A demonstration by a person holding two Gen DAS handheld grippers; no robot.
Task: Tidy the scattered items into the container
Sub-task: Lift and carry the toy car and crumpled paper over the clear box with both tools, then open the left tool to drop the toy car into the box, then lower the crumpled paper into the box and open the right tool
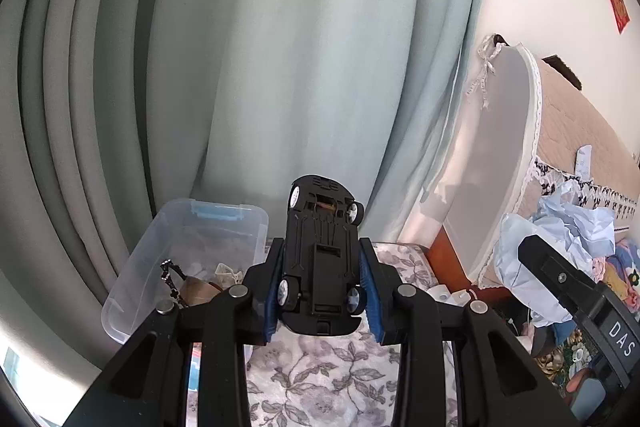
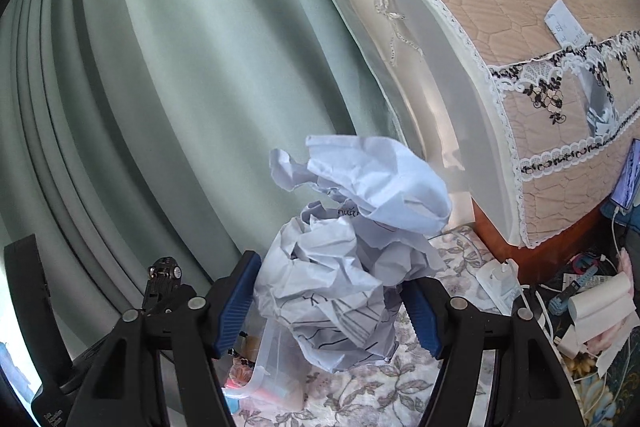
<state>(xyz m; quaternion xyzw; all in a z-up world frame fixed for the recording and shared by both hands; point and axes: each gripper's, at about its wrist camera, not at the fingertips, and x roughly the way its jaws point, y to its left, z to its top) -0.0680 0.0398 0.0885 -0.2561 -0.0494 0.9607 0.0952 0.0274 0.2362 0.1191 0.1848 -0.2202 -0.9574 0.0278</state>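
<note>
The clear plastic box with a blue clip [image 1: 132,279] already holds some small things; the left gripper [image 1: 323,281] squeezes a black toy car [image 1: 320,255] just right of it; the right gripper [image 2: 328,303] squeezes crumpled white paper [image 2: 348,267] near the box; both still need dropping in.
</note>
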